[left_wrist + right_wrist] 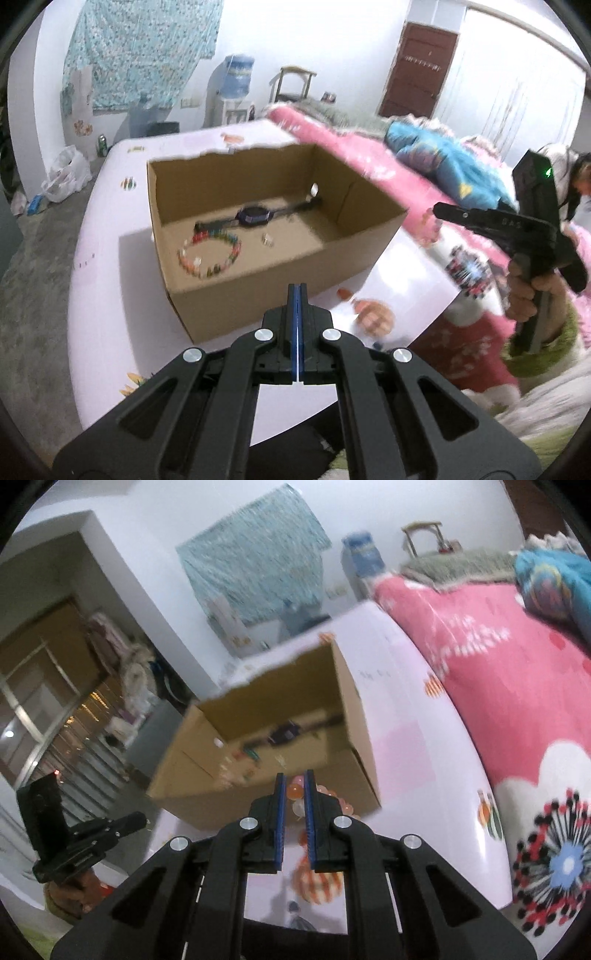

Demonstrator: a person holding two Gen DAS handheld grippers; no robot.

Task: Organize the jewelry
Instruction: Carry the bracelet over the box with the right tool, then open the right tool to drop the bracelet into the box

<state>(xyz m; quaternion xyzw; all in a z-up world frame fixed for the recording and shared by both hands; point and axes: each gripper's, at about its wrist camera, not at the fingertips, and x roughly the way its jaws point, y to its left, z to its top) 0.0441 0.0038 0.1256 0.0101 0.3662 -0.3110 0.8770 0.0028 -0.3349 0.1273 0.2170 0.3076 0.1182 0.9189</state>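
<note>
Beads: right hand-held gripper (294, 788) clamped on peach-and-white bead bracelet (297, 800), just short of cardboard box (280, 273) near wall. Light, loose, slippery string; grip across several beads, likely swings. Left hand-held gripper (297, 295) pressed together, empty, hovering before box. Inside box: black watch (254, 215), multicoloured bead bracelet (210, 254), small pale item (267, 240), blurred. Box sits mid table (110, 288); pink blanket (498, 672) past right edge. Box wall stands in way: lift over.
</note>
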